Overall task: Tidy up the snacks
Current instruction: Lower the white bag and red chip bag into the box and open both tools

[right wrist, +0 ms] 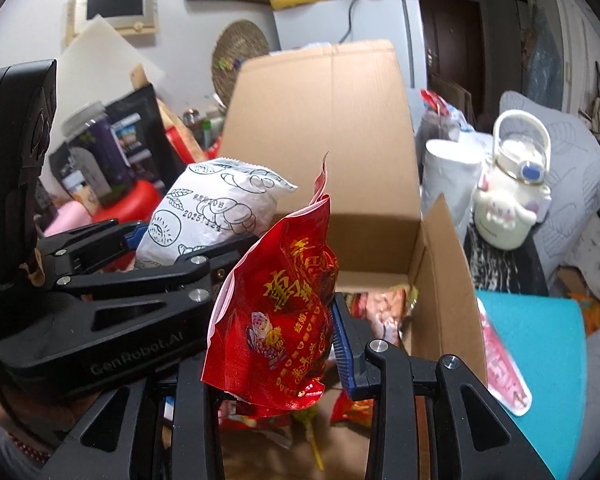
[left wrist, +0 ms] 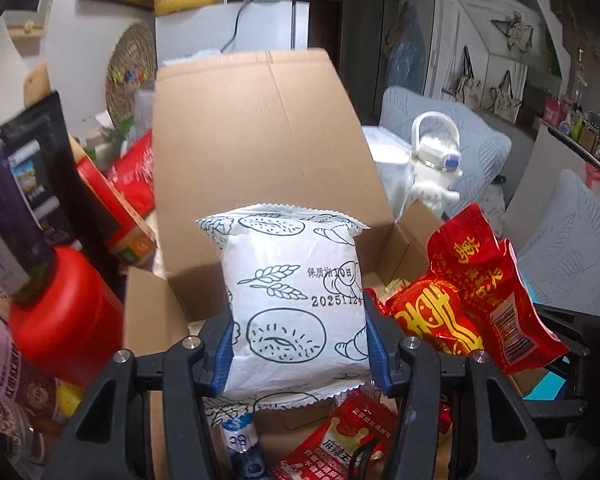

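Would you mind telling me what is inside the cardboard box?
Inside the cardboard box, a pinkish snack packet lies on the bottom. The red packet in the right gripper hides the rest.

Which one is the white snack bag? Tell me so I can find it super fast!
Find the big brown cardboard box with its flaps open. In front of it, the left gripper is squeezing the white snack bag between its blue pads. It is the only white packet, with green drawings of wheat and bread, while the bag in the right gripper beside it is shiny red.
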Motion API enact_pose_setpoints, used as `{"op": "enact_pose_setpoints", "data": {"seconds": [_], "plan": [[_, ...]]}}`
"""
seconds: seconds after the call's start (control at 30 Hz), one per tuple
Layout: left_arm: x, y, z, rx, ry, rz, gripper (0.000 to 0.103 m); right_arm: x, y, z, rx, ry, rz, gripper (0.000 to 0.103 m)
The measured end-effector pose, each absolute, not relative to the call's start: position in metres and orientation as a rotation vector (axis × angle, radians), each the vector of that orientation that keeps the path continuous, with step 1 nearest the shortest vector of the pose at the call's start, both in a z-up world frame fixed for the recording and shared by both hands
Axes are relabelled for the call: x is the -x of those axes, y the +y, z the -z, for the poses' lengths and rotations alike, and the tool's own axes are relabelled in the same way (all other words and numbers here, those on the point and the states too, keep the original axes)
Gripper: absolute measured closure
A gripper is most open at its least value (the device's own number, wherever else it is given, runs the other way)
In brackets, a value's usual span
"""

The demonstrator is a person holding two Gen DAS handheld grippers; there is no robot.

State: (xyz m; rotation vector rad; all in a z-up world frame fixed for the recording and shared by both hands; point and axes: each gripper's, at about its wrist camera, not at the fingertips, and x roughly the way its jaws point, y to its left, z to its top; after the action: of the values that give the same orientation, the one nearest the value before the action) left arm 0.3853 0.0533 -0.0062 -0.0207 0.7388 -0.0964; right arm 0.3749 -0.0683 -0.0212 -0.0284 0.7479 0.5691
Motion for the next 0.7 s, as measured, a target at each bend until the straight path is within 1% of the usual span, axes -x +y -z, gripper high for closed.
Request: {"op": "enact_pose_setpoints", "data": {"seconds": [0.13, 0.2, 0.27, 0.33, 0.37, 0.4, 0.57, 0.7], "plan": [[-0.394, 0.051, 0.019, 0.008, 0.790, 0.077, 0.050, -0.382, -0.067, 0.033, 0.049, 0.792, -0.550, 0.069], [-0.401, 0.050, 0.026, -0.004, 0.828, 0.054, 0.050, -0.386, -0.066, 0.039, 0.044, 0.831, -0.544, 0.067], [-0.406, 0.050, 0.031, -0.005, 0.863, 0.045, 0.049, -0.387, -0.066, 0.041, 0.050, 0.846, -0.541, 0.067], [-0.406, 0.051, 0.031, -0.018, 0.869, 0.028, 0.048, -0.385, -0.068, 0.039, 0.064, 0.829, -0.523, 0.056], [-0.405, 0.051, 0.031, -0.019, 0.870, 0.019, 0.048, -0.384, -0.069, 0.038, 0.069, 0.821, -0.511, 0.044], [-0.405, 0.053, 0.031, -0.017, 0.868, 0.010, 0.048, -0.384, -0.071, 0.037, 0.066, 0.810, -0.508, 0.041], [-0.400, 0.054, 0.025, -0.068, 0.844, -0.054, 0.048, -0.379, -0.072, 0.033, 0.080, 0.792, -0.493, 0.041], [-0.397, 0.056, 0.021, -0.054, 0.854, -0.037, 0.048, -0.369, -0.071, 0.024, 0.098, 0.761, -0.481, 0.041]]}}
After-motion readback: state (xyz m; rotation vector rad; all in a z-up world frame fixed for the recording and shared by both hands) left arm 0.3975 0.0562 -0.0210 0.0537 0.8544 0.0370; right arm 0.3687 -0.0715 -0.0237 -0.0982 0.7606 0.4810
